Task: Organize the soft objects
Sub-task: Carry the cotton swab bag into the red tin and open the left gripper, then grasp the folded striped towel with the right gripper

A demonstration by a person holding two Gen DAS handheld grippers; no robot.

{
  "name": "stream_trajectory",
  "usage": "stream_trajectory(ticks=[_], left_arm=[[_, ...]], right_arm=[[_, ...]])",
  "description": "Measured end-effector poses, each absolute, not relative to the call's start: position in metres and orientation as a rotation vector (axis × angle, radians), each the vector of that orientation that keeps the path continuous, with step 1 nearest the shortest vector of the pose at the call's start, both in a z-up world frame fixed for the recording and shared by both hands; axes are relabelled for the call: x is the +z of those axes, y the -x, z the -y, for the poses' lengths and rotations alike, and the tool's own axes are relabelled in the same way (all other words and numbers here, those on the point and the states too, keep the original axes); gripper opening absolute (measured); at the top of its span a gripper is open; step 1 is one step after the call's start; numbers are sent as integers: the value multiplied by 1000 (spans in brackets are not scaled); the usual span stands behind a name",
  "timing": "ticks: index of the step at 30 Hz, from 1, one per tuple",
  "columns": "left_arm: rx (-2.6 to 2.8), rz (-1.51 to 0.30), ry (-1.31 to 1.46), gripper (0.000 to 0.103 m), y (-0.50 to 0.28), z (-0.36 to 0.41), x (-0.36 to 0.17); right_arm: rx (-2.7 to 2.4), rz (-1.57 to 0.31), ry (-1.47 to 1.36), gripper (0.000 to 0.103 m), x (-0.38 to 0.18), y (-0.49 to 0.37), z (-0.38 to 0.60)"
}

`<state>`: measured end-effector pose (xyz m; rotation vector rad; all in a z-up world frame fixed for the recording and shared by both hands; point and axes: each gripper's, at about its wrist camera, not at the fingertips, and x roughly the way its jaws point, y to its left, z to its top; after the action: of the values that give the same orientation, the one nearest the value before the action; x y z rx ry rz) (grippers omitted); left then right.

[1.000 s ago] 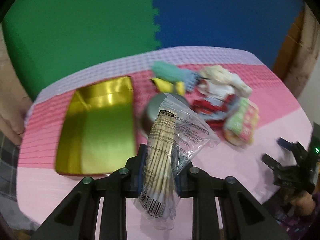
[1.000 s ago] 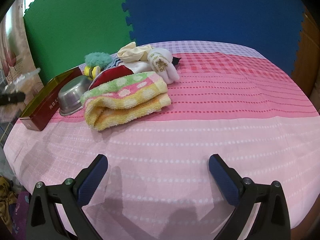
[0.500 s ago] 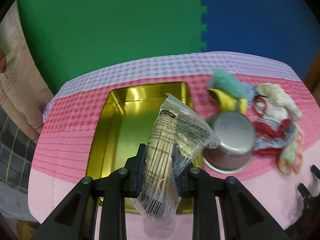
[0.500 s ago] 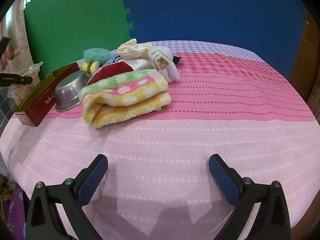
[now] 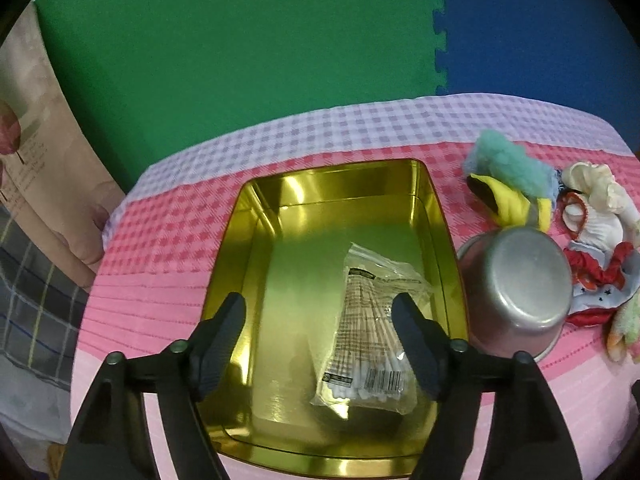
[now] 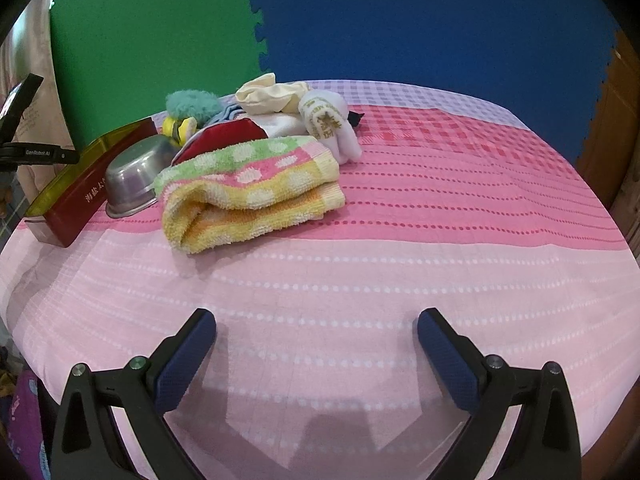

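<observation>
Spreading its jaws, the left claw (image 5: 318,320) hovered released over the gold tin (image 5: 248,240), where the bag of cotton swabs (image 5: 370,340) lay untouched. Rightward stood the steel bowl (image 5: 516,292), then the folded towel (image 6: 248,188); the right claw (image 6: 316,336) gaped empty above the desk (image 6: 440,240).

Tin (image 5: 256,216): glossy gold metal inside. Bowl (image 5: 520,292): brushed matt steel. Swab bag (image 5: 372,320): clear crinkled plastic. Towel (image 6: 248,184): rough terry cloth.

Towel (image 5: 626,326) cut by right edge; tin (image 5: 256,216) near rim behind hand-held gripper arms; bag print unreadable.
</observation>
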<state>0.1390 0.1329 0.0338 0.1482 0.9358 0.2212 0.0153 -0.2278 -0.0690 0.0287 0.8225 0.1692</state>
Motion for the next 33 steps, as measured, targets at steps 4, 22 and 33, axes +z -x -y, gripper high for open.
stream_trajectory(ticks=[4,22,33], left_arm=[[220,-921,-103,75,-127,-133,44],[92,-857,145,93,-3,-92,62],[72,-914,154,93,-4,-90,42]], right_arm=[[173,-822,-35,103,-69,-16,228],[310,-962,-323,103,-35,-74,204],[285,-982,-229,54,-56,-99,182]])
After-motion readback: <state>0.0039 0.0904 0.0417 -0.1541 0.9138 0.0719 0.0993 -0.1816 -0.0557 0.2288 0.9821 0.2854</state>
